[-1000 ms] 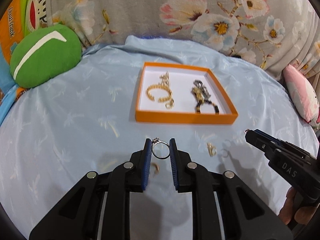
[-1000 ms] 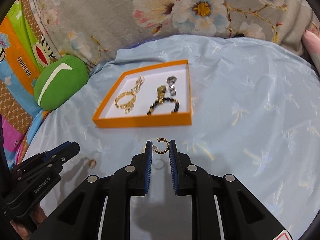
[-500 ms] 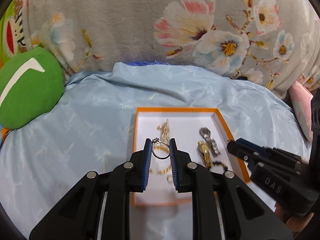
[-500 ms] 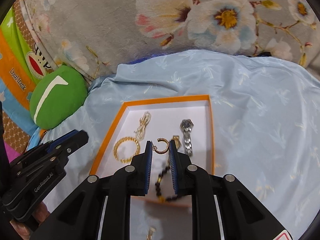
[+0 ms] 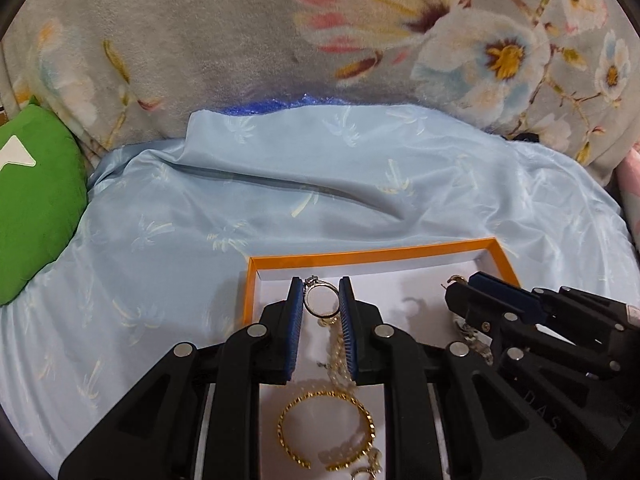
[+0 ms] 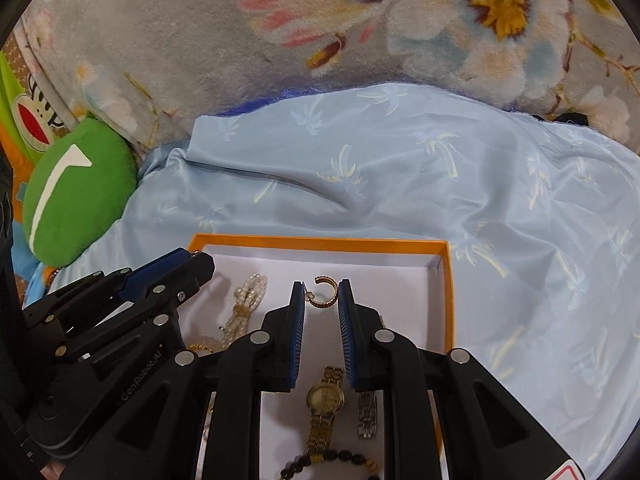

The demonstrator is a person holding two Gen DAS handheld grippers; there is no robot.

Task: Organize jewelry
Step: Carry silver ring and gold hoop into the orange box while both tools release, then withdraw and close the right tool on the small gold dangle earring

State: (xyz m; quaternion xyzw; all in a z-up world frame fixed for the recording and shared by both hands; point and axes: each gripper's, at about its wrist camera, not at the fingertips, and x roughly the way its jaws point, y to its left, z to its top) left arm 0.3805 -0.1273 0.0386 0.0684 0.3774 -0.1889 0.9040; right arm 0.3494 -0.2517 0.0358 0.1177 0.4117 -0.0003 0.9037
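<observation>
Left gripper (image 5: 320,298) clamped on a silver ring with a small stone (image 5: 317,297), held over the far-left part of the orange tray (image 5: 372,259); right gripper (image 6: 321,294) clamped on a gold open ear cuff (image 6: 322,291), over the tray's far middle. Both pieces pinched between the blue pads at the tips, off the white tray floor. In the tray: gold open bangle (image 5: 326,428), pearl-and-gold chain piece (image 6: 246,298), gold watch (image 6: 325,404), silver watch band (image 6: 367,416), dark bead bracelet (image 6: 332,464). Tray sits on a wrinkled light-blue satin sheet with palm print (image 5: 320,184), bed-like surface; grey floral fleece blanket (image 5: 240,40) bunched behind it, green round cushion (image 6: 78,192) at the left, cartoon-monkey print fabric (image 6: 32,112) past that. Hidden: tray's near edge and much of its floor sit under both gripper bodies; bangle and bead bracelet cut off at the frame bottom; silver watch's face covered by the right gripper. The grippers sit just beside each other, each blocking the other's side of the tray.
</observation>
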